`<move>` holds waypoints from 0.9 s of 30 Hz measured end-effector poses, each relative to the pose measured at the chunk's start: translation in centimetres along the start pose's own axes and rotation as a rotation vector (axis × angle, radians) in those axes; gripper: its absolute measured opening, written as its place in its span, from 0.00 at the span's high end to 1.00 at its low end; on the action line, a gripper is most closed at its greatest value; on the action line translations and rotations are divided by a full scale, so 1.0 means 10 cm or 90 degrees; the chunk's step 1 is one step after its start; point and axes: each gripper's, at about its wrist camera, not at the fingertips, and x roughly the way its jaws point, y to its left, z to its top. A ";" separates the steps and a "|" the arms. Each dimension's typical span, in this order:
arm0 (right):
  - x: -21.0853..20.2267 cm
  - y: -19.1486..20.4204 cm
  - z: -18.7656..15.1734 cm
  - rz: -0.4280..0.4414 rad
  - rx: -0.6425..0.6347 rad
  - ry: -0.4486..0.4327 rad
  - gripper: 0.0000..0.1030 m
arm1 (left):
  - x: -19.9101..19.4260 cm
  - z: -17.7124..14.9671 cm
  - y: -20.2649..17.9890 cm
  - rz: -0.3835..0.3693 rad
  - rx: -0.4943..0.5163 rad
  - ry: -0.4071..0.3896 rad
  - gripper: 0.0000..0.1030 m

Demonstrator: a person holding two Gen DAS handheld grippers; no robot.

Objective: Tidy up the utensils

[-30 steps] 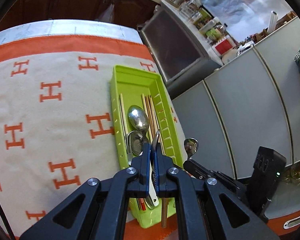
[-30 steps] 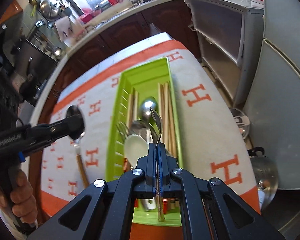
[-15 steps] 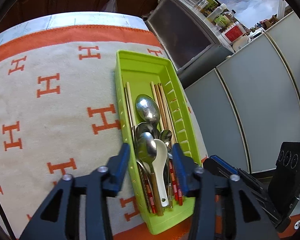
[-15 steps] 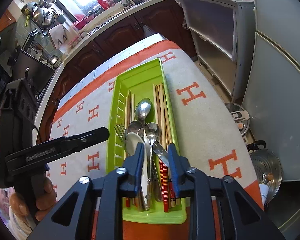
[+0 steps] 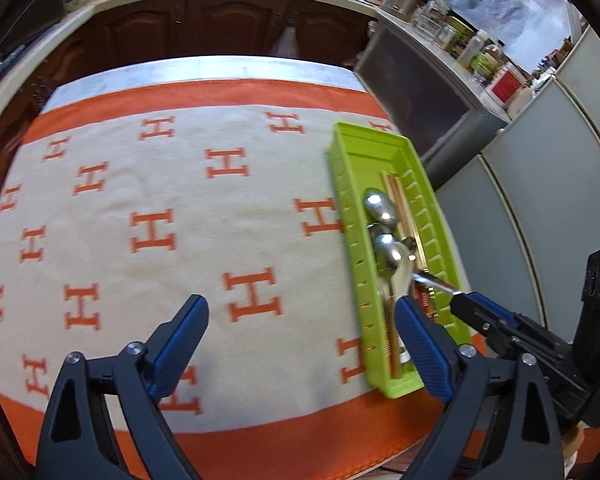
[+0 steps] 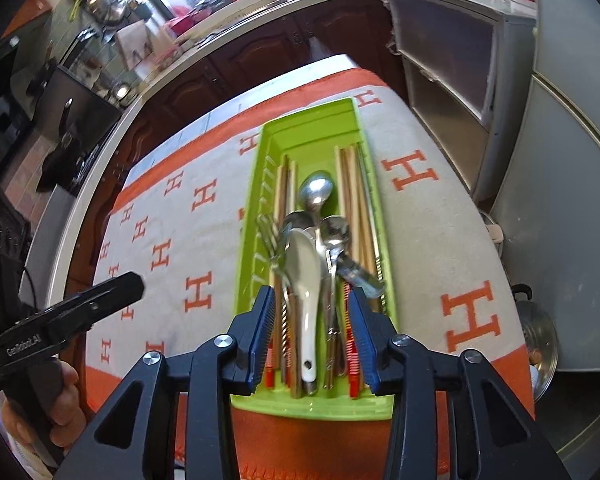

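Note:
A lime-green utensil tray (image 6: 308, 116) lies on the cream cloth with orange H marks (image 5: 160, 184). It holds metal spoons (image 6: 316, 194), a white ceramic spoon (image 6: 304, 276), a fork (image 6: 270, 236) and chopsticks (image 6: 356, 200). A blurred metal utensil (image 6: 358, 274) lies slanted across the right side. My right gripper (image 6: 310, 312) hovers over the tray's near end, its jaws opening, touching nothing. My left gripper (image 5: 300, 320) hangs over bare cloth left of the tray (image 5: 366, 152), jaws opening wide with nothing between them. The right gripper (image 5: 480, 316) also shows by the tray's near right corner.
A hand (image 6: 60, 392) holds the left gripper (image 6: 112, 292) at the table's left edge. Dark wood cabinets (image 5: 220, 28) stand behind the table, grey cupboards (image 5: 540, 200) to its right. A steel pot (image 6: 540, 336) sits on the floor beside the table.
Both grippers were shut on utensils over the tray and have opened; the utensils now lie in the tray. The left gripper has swung left over the cloth.

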 end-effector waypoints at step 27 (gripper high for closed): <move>-1.00 0.80 -0.25 -0.012 -0.124 -0.091 0.16 | -1.05 -0.43 0.14 0.175 -0.030 -0.145 0.01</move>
